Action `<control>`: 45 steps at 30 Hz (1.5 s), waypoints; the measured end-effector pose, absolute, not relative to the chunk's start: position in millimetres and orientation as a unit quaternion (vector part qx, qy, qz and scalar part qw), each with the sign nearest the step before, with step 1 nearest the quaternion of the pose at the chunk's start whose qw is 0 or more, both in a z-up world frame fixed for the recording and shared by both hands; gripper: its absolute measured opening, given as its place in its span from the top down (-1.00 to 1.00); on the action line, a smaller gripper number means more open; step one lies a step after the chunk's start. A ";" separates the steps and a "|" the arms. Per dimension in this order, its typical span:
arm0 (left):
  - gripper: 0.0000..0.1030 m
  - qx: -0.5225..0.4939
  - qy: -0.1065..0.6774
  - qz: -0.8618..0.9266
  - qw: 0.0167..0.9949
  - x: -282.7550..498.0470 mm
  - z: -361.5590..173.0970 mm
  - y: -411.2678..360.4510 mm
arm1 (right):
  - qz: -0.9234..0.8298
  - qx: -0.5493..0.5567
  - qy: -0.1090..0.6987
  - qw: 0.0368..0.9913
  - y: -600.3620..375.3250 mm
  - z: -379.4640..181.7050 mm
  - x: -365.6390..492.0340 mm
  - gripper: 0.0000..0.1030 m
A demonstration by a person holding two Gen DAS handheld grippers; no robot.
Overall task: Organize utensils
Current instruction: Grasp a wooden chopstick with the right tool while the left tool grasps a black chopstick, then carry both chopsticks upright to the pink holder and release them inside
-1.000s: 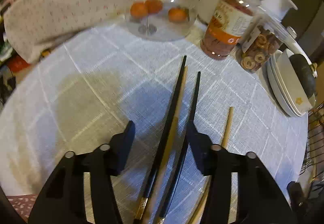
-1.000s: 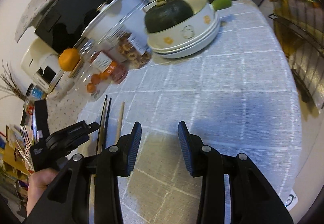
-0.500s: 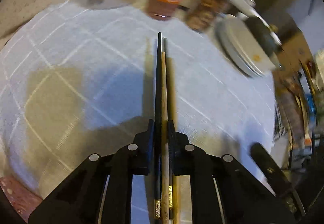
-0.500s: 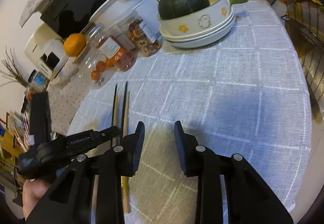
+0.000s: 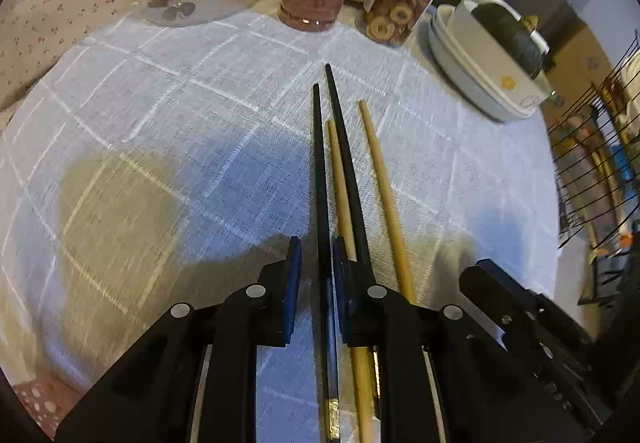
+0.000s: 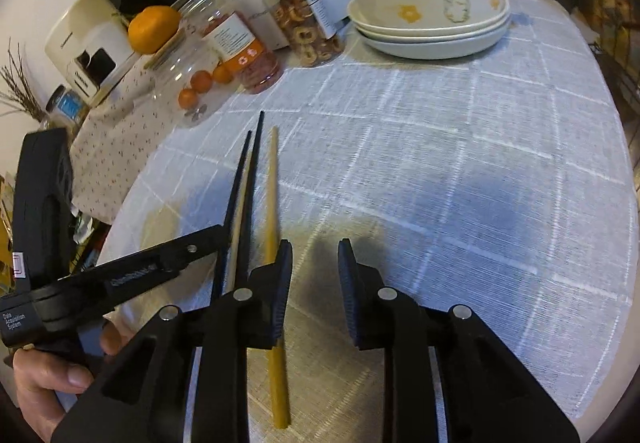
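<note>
So the four chopsticks were lying mid-table on the white checked tablecloth, nearer the edge the person stood at than the far edge with all the jars and bowls. Two black chopsticks and two wooden chopsticks, all pointing roughly the same way, tips toward the far side.

The left gripper had its jaws nearly closed with just one black chopstick running between them. Honestly I couldn't tell if the pads were actually pinching it or sitting a hair off. The other black one and a wooden one ran right alongside the right finger, outside the gap. The right gripper was spread apart with nothing in it, hovering over bare cloth, with the outer wooden chopstick passing under its left finger.

Handling-wise, my guess: these are light, stiff and thin, and the black ones look lacquered, so probably slippery and prone to rolling or pivoting in a two-finger pinch. I'd grab near the thicker back end or around mid-length so they don't swing, and keep pairs side by side. The cloth should give some grip against sliding.
</note>
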State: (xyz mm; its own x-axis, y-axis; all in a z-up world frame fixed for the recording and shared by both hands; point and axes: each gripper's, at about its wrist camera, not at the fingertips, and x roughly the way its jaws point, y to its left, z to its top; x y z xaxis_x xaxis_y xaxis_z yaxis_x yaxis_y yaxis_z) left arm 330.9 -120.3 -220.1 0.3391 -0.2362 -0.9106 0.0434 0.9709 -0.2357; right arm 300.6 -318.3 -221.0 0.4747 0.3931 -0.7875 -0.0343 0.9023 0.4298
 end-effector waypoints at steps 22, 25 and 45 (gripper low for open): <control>0.91 -0.051 0.424 -0.135 0.894 226.6 -134.7 -151.4 | 0.173 0.109 0.563 0.801 -288.1 -226.0 347.8 0.52; 0.91 -0.079 0.400 -0.142 0.902 209.9 -118.1 -137.5 | 0.176 0.107 0.573 0.793 -280.9 -231.8 353.9 0.51; 0.91 -0.134 0.214 -0.170 0.953 131.4 -18.5 -23.2 | 0.156 0.151 0.358 0.908 -303.6 -95.5 286.0 0.86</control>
